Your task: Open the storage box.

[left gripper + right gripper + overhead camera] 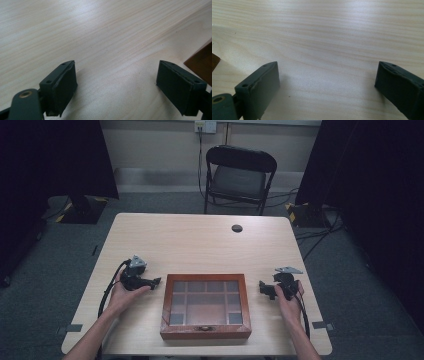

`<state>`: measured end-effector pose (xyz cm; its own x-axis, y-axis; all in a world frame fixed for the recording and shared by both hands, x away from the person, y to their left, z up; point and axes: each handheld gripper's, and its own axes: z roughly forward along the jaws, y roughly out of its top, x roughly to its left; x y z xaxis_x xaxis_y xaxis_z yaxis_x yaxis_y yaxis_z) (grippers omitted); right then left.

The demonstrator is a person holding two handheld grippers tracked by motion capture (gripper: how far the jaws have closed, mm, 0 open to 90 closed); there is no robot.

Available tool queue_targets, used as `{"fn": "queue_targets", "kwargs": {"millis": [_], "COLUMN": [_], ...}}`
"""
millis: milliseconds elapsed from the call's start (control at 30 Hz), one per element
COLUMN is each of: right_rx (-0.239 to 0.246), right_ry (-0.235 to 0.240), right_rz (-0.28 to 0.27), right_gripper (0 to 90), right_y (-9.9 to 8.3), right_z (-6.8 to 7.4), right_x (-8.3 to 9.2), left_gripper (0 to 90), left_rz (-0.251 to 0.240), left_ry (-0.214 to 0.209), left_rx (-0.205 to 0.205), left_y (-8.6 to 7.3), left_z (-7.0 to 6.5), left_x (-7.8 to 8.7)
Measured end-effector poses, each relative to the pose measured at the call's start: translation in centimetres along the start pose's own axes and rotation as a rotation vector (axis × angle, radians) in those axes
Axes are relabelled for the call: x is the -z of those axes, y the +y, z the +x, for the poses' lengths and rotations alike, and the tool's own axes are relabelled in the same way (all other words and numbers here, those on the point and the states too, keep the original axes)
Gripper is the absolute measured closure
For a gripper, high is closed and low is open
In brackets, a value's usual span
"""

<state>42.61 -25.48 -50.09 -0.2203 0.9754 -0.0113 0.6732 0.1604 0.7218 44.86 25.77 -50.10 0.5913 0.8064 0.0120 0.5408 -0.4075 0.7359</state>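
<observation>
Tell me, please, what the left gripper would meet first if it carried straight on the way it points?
Probably the left side of the wooden box: the left gripper points right across the table, its jaws open, with bare tabletop between. Its height relative to the box is unclear.

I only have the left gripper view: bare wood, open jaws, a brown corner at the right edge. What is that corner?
Observer: A wooden box with a glass-paned lid, lying between the two grippers in the high view.
Operator: Lid up or down?
Observer: Down; a small latch shows at the front edge nearest the person.
Operator: Where's the other gripper?
Observer: The right gripper sits on the far side of the box, jaws open, pointing at the box and not touching it.
Operator: Anything else on the table?
Observer: A dark round cable hole near the far edge.
</observation>
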Motion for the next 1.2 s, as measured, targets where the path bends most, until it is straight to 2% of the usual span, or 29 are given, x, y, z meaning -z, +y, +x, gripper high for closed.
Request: {"fn": "queue_targets", "kwargs": {"millis": [67, 133, 167, 200, 333, 367, 400, 433, 467, 500, 567, 600, 700, 800, 833, 867, 900, 1033, 1067, 1100, 1133, 1167, 1200], "right_rx": [0.000, 0.001, 0.001, 0.001, 0.001, 0.002, 0.003, 0.003, 0.003, 0.003, 0.004, 0.004, 0.004, 0.004, 0.004, 0.004, 0.004, 0.004, 0.004, 0.004, 0.004, 0.004, 0.004], "right_ry": [-0.001, 0.001, 0.001, 0.001, 0.001, 0.002, 0.003, 0.003, 0.003, 0.003, 0.004, 0.004, 0.004, 0.004, 0.004, 0.004, 0.004, 0.004, 0.004, 0.004, 0.004, 0.004, 0.003], "right_rz": [-0.001, 0.000, 0.000, 0.000, 0.000, 0.000, 0.000, 0.000, 0.000, 0.000, 0.000, 0.000, 0.000, 0.000, 0.000, 0.000, 0.000, 0.000, 0.000, 0.000, 0.000, 0.000, 0.000], "right_gripper": [4.8, 4.8, 4.8, 4.8, 4.8, 4.8, 4.8, 4.8, 4.8, 4.8, 4.8, 4.8, 4.8, 4.8, 4.8, 4.8, 4.8, 4.8, 4.8, 4.8, 4.8, 4.8, 4.8], "right_y": [0.0, 0.0, 0.0, 0.0, 0.0, 0.0, 0.0, 0.0, 0.0, 0.0, 0.0, 0.0, 0.0, 0.0, 0.0, 0.0, 0.0, 0.0, 0.0, 0.0, 0.0, 0.0, 0.0], "right_z": [0.0, 0.0, 0.0, 0.0, 0.0, 0.0, 0.0, 0.0, 0.0, 0.0, 0.0, 0.0, 0.0, 0.0, 0.0, 0.0, 0.0, 0.0, 0.0, 0.0, 0.0, 0.0, 0.0], "right_x": [0.0, 0.0, 0.0, 0.0, 0.0, 0.0, 0.0, 0.0, 0.0, 0.0, 0.0, 0.0, 0.0, 0.0, 0.0, 0.0, 0.0, 0.0, 0.0, 0.0, 0.0, 0.0, 0.0], "left_gripper": [17.2, 28.1, 28.7, 26.8, 28.4, 32.2, 33.2, 33.6, 34.6, 34.6, 37.9, 38.7, 39.5, 43.6, 45.4, 45.7, 46.4, 47.8, 48.0, 48.7, 49.1, 49.9, 50.1], "left_rz": [0.001, -0.002, -0.002, 0.003, 0.003, -0.007, -0.018, -0.057, -0.057, -0.082, -0.122, -0.132, -0.150, -0.164, -0.164, -0.172, -0.172, -0.169, -0.176, -0.176, -0.181, -0.181, -0.178], "left_ry": [0.008, 0.005, 0.005, -0.026, -0.023, -0.041, -0.054, -0.083, -0.083, -0.104, -0.159, -0.178, -0.195, -0.260, -0.260, -0.285, -0.285, -0.347, -0.382, -0.382, -0.408, -0.408, -0.418], "left_rx": [0.010, 0.026, 0.026, 0.046, 0.055, 0.069, 0.083, 0.094, 0.094, 0.103, 0.075, 0.067, 0.070, 0.116, 0.116, 0.112, 0.112, 0.063, 0.029, 0.029, 0.003, 0.003, -0.037], "left_y": [0.0, 0.1, 0.1, 0.1, 0.3, 0.4, 0.6, 1.0, 1.0, 1.1, 1.6, 1.8, 2.1, 2.7, 2.7, 2.9, 2.9, 3.6, 3.9, 3.9, 4.2, 4.2, 4.6], "left_z": [0.0, 0.0, 0.0, 0.1, -0.2, -0.2, -0.3, -0.5, -0.5, -0.8, -1.5, -1.9, -2.5, -3.4, -3.4, -4.0, -4.0, -5.5, -6.4, -6.4, -7.5, -7.5, -8.6], "left_x": [0.1, 0.3, 0.3, 0.5, 0.8, 1.1, 1.4, 2.2, 2.2, 2.5, 3.5, 3.8, 4.2, 4.5, 4.5, 4.7, 4.7, 5.1, 5.5, 5.5, 6.0, 6.0, 6.2]}}
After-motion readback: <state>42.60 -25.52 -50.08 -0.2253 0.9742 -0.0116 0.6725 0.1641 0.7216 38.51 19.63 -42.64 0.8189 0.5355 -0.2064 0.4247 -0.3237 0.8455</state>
